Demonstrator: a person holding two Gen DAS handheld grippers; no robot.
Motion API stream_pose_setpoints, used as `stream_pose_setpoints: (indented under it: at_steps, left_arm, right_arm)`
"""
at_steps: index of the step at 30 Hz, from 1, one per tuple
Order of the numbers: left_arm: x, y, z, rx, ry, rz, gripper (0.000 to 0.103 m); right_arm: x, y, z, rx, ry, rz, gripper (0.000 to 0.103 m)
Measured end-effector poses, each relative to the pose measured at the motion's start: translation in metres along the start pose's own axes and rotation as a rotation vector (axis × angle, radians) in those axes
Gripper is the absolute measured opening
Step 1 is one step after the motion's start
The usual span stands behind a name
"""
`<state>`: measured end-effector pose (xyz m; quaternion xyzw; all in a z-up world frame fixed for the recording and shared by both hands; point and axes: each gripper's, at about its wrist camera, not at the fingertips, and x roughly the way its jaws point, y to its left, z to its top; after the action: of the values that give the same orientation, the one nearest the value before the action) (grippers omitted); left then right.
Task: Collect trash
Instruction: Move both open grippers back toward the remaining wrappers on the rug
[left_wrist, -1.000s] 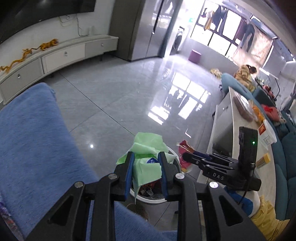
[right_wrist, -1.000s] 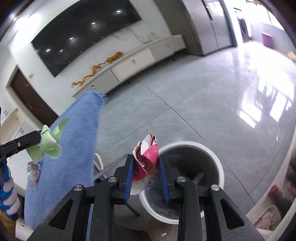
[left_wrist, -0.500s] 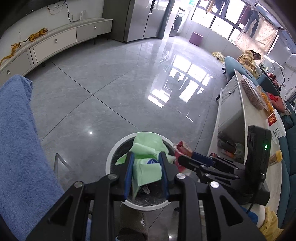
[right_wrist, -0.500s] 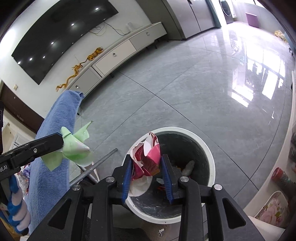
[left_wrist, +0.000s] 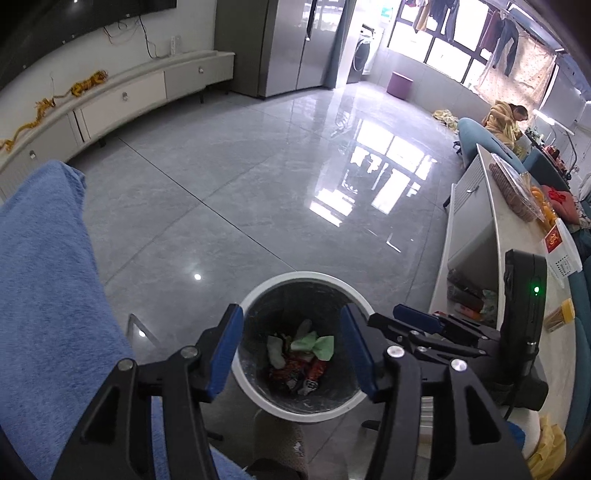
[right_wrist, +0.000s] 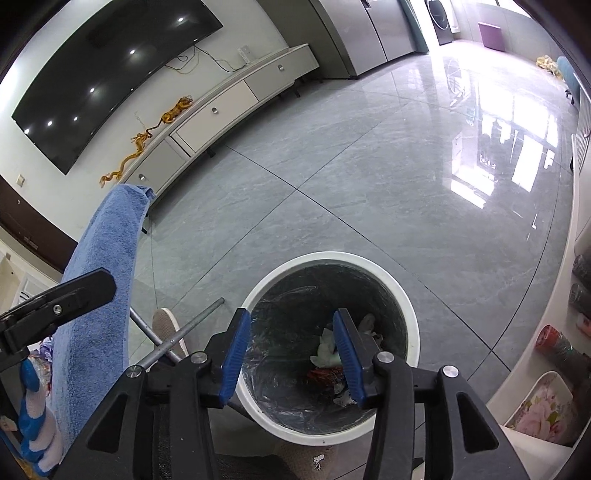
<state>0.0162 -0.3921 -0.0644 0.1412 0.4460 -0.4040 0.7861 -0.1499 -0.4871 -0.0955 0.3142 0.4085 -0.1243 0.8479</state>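
Trash: crumpled green wrapper (left_wrist: 314, 344) and red wrapper (left_wrist: 295, 367), lying in the bin.
Bin (left_wrist: 258, 295): white rim, dark liner, on the grey floor (left_wrist: 221, 192).
Left hand-held gripper (left_wrist: 291, 341): jaws just opening, apart, nothing between.
Right hand-held gripper (right_wrist: 291, 350): jaws just opening, apart, nothing between.

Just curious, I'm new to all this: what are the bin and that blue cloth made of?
Bin: probably white plastic, its rim smooth and glossy, with a crinkly dark film liner. Blue cloth: likely terry towelling, fuzzy and matt.
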Motion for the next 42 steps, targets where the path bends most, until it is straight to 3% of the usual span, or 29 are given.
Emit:
stream_pose_setpoints:
  at_steps: [16, 18, 20, 32, 42]
  left_arm:
    - [-0.058, 0.019, -0.028, 0.033, -0.091, 0.127, 0.053]
    - [-0.065, 0.024, -0.032, 0.032, -0.105, 0.142, 0.062]
    - [-0.074, 0.029, -0.036, 0.024, -0.124, 0.157, 0.066]
    - [-0.123, 0.071, -0.06, -0.057, -0.195, 0.238, 0.067]
    - [-0.156, 0.117, -0.093, -0.136, -0.234, 0.246, 0.067]
  right_arm:
    - [-0.025, 0.047, -0.002, -0.087, -0.041, 0.003, 0.047]
    - [-0.028, 0.054, -0.003, -0.101, -0.047, 0.002, 0.047]
    - [-0.03, 0.061, -0.004, -0.113, -0.053, 0.003, 0.048]
    - [-0.036, 0.106, -0.009, -0.192, -0.063, 0.032, 0.052]
    - [-0.038, 0.159, -0.015, -0.306, -0.068, 0.081, 0.054]
